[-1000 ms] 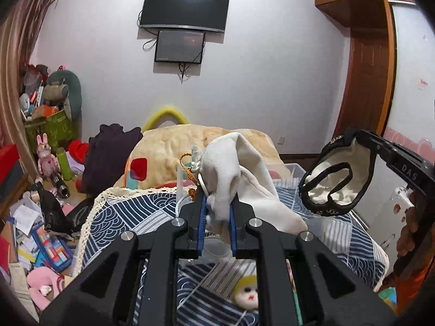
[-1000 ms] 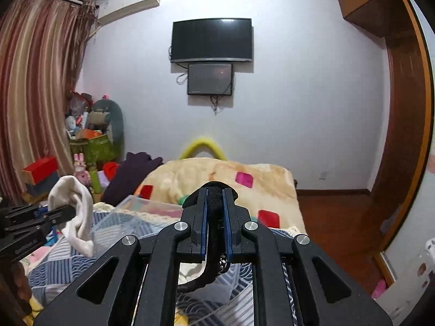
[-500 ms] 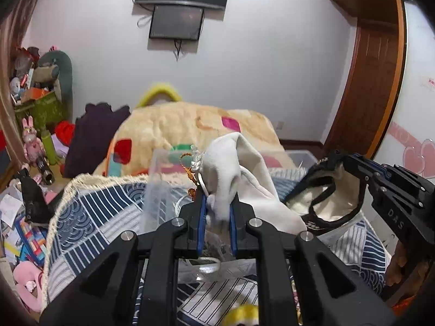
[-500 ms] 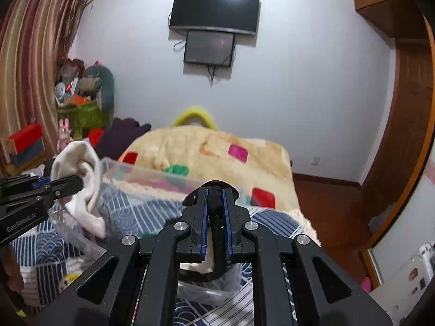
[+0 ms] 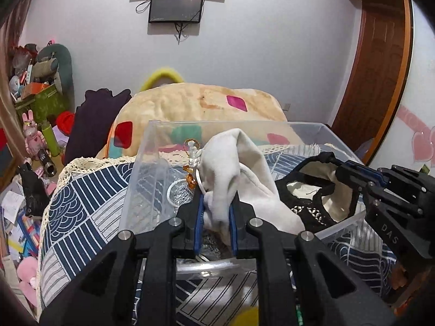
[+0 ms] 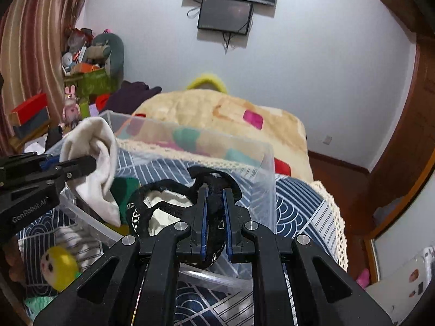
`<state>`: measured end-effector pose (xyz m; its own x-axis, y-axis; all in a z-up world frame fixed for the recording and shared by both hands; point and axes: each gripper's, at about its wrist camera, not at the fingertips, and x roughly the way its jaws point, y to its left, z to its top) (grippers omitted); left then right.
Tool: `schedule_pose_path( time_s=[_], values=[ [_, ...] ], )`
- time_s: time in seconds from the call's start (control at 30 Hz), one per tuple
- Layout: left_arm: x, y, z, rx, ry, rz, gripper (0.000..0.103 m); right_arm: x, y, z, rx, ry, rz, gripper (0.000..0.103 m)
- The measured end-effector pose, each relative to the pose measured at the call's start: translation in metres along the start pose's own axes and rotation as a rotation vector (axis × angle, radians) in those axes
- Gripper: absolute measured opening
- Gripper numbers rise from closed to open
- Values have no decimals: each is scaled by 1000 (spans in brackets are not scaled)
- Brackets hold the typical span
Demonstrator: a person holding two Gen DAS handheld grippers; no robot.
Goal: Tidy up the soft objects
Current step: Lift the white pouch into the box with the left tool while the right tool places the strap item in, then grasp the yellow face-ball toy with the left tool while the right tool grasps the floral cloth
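Left tongs (image 5: 214,214): pinching limp white sock (image 5: 239,174) mid-fold.
Right tongs (image 6: 214,212): pinching floppy black undergarment (image 6: 163,203) band over clear bin (image 6: 244,149).

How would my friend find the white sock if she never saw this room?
Look at the bed with the blue patterned cover, then the clear bin on it. Over the bin, the left tool pinches the white sock. The cloth beside it is black-edged; the sock is plain white.
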<state>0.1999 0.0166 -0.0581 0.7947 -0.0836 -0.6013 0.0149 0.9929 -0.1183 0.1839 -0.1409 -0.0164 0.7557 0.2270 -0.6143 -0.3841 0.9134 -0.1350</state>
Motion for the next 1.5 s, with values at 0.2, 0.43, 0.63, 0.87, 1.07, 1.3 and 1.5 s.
schedule_pose_path(
  time_s=[0.2, 0.43, 0.63, 0.87, 1.07, 1.3, 1.5],
  values=[
    [-6, -1, -2, 21, 6, 15, 31, -4, -3, -1, 1, 19, 5, 15],
    [-19, 5, -4, -11, 12, -20, 39, -23, -4, -2, 3, -24, 4, 44],
    [-41, 0, -3, 16, -18, -22, 52, -42, -7, -1, 41, -71, 28, 64],
    [-75, -1, 0, 25, -78, -28, 65, -67, -7, 2, 66, -137, 53, 77],
    [-97, -1, -3, 41, -110, -25, 79, -80, -5, 0, 80, -172, 80, 81],
    [-105, 4, -16, 31, -114, -15, 94, -79, 1, -14, 110, -157, 133, 82],
    [-93, 10, -38, 25, -52, -5, 94, -68, 9, -35, 131, -100, 167, 82]
  ],
)
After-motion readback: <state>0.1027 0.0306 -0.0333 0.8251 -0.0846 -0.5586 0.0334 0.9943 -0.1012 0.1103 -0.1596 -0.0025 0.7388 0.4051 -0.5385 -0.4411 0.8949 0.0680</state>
